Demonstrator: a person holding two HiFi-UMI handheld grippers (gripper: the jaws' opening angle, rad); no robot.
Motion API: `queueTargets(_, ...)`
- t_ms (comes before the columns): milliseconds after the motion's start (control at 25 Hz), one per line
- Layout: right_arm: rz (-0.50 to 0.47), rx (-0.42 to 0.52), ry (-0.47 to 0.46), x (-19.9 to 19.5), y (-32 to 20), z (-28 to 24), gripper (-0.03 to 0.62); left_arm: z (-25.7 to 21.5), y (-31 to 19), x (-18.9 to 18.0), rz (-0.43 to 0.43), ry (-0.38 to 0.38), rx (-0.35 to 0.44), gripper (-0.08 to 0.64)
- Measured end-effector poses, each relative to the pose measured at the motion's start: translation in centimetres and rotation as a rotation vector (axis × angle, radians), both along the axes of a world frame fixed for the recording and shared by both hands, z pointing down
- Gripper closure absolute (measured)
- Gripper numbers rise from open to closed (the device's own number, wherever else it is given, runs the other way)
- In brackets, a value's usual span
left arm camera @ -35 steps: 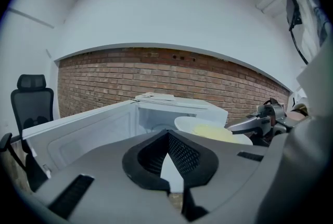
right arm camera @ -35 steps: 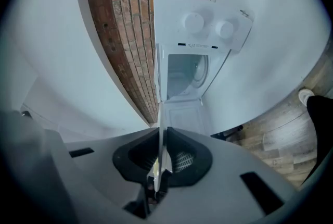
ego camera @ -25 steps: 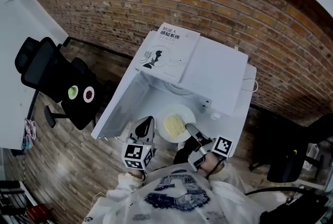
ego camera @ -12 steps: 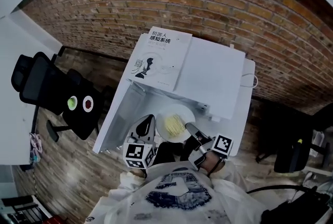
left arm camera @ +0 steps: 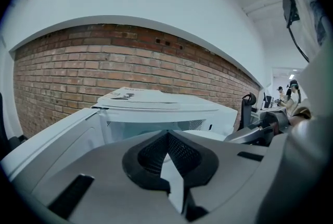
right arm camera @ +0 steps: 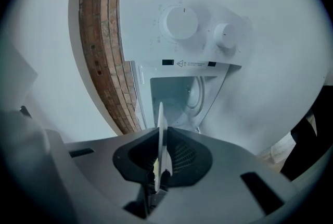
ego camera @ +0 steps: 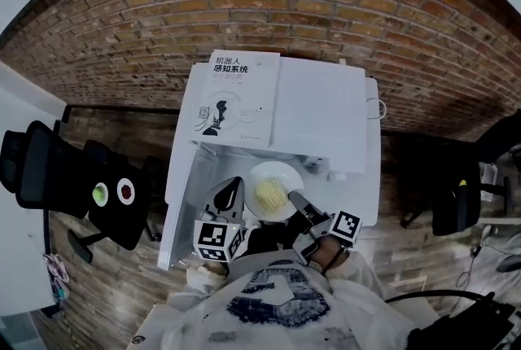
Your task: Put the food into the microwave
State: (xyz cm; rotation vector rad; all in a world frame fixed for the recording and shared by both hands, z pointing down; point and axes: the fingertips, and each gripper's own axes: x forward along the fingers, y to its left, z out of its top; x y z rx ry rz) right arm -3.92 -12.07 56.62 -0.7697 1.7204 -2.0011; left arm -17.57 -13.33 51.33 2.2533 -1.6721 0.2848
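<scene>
Where the head view looks down, the plate (ego camera: 262,177) of yellow food (ego camera: 271,194) hangs just in front of the open microwave (ego camera: 326,112), with the right gripper (ego camera: 295,198) at its near right rim and the left gripper (ego camera: 230,192) just beside its left edge. In the left gripper view the jaws are together and empty, facing the cavity. In the right gripper view the jaws are clamped on the plate's rim, seen edge-on, with the cavity beyond.

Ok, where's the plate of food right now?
Head view, centre: the plate is at the mouth of the open microwave, its near rim pinched in the right tongs, the left tongs close beside its left edge.
</scene>
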Motion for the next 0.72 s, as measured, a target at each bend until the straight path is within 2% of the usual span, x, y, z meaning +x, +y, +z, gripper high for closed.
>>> queueTargets(320,0.129,0.005,0.033,-1.1,1.2,0.2,0.557,0.5,-0.3,-0.8,0.126,0.032,0.003,0.552)
queueTargets(520,0.174,0.004,0.054,-1.3,1.6,0.8,0.557,0.9,-0.8,-1.0,0.161,0.041,0.005,0.552)
queueTargets(720,0.178,0.013,0.08,-2.0,0.9,1.7,0.557,1.5,-1.1,-1.3,0.171,0.038,0.001,0.552)
